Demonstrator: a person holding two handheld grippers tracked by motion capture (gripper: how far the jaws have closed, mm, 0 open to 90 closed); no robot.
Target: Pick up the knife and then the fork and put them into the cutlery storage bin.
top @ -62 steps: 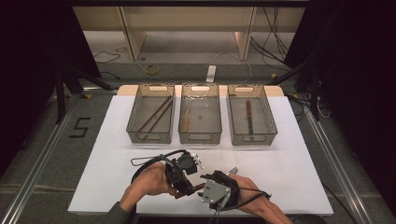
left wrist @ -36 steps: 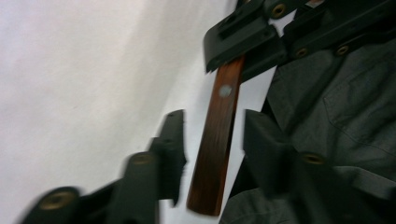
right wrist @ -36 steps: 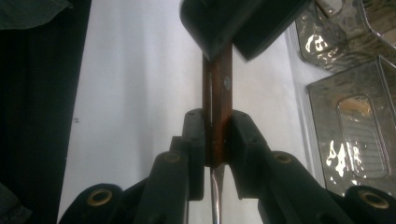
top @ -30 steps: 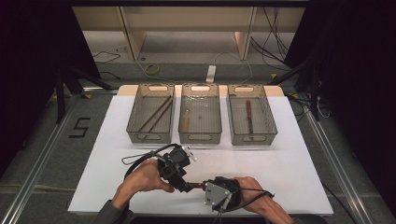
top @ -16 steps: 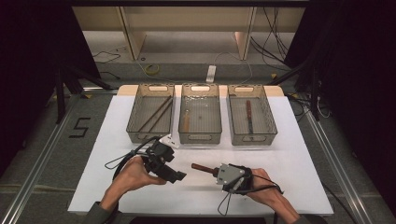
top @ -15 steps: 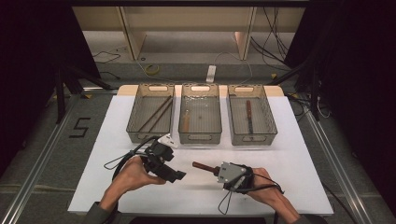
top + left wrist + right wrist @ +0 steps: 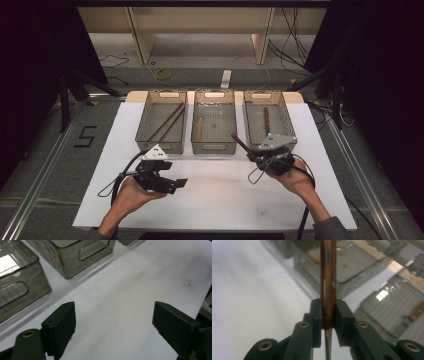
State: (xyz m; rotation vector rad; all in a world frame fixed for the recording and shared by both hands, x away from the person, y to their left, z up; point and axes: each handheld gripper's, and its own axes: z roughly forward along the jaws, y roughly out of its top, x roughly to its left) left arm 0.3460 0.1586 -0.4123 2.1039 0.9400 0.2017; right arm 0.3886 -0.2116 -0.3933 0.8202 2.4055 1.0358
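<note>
Knife [image 7: 328, 290] lifted toward bins: brown wooden handle, rivets, clamped.

High view overlooks table [image 7: 215, 200] — gripper views skim it close.

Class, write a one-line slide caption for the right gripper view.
Right claw shut on a wood-handled utensil, above the white table.

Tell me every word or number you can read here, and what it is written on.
"5": a big black number on the grey floor, left of the white table.
The three wire baskets show no writing.
Nothing else can be read.
</note>
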